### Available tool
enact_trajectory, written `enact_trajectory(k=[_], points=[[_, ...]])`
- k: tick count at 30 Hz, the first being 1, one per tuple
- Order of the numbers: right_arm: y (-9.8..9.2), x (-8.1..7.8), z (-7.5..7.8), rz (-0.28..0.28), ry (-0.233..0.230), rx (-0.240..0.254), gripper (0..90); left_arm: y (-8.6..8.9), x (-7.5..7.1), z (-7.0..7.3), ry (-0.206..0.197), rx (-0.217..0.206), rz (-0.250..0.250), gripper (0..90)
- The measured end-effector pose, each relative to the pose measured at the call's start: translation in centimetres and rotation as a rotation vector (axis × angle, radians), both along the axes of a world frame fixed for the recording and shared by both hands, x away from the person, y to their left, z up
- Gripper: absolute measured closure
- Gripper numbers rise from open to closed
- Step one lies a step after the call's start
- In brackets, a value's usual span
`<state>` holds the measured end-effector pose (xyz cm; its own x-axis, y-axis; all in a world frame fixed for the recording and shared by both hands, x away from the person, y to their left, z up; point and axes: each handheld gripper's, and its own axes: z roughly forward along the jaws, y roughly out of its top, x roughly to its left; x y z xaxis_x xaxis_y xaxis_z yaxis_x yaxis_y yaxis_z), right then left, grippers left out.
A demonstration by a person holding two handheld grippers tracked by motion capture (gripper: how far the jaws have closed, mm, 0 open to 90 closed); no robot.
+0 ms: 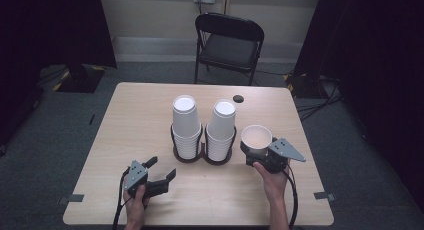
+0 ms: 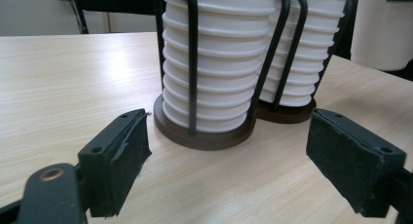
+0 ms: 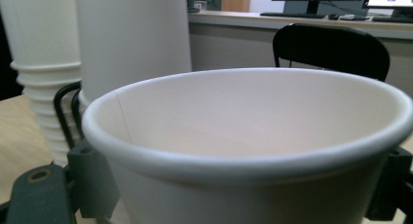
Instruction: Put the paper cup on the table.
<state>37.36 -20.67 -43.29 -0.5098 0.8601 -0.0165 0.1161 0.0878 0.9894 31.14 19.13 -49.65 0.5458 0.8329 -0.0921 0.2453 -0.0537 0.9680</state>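
Observation:
Two stacks of upside-down white paper cups stand mid-table in black wire holders with dark round bases: the left stack (image 1: 185, 125) (image 2: 214, 63) and the right stack (image 1: 221, 129) (image 2: 311, 53). My right gripper (image 1: 260, 155) is shut on a single upright white cup (image 1: 256, 138) (image 3: 243, 151), held just right of the right stack, mouth up and empty. My left gripper (image 1: 164, 171) (image 2: 229, 160) rests low near the table's front left, open, with nothing between its black pads (image 2: 119, 160). It points at the left stack's base.
A light wooden table (image 1: 140, 120) holds everything. A small dark disc (image 1: 238, 98) lies near the far edge. A black folding chair (image 1: 227, 45) stands beyond the table. Bare tabletop lies to the left and along the front.

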Motion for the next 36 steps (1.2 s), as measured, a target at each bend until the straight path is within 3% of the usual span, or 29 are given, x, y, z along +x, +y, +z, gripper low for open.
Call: enact_trajectory(k=[4, 10, 16, 24, 31, 36], points=[[-0.3, 1.3, 0.6, -0.03, -0.016, -0.002, 11.9, 0.0, -0.1, 0.0, -0.012, -0.004, 0.004, 15.5], [-0.7, 3.8, 0.3, -0.036, 0.0, 0.013, 11.8, 0.2, -0.6, -0.1, -0.05, -0.026, 0.058, 15.7], [-0.8, 5.2, -0.9, -0.057, 0.021, 0.019, 11.8, -0.2, -0.8, -0.1, -0.069, 0.012, 0.074, 15.9], [-0.5, 7.2, -1.6, -0.071, 0.045, 0.007, 11.8, -0.2, -0.8, -0.1, -0.07, 0.009, 0.07, 15.8], [-0.3, 8.5, -3.2, -0.087, 0.083, 0.007, 11.7, -0.2, -0.8, -0.1, -0.069, 0.012, 0.073, 15.8], [0.0, 8.8, -3.9, -0.079, 0.097, 0.002, 11.7, -0.1, -0.7, -0.1, -0.065, 0.002, 0.074, 15.9]])
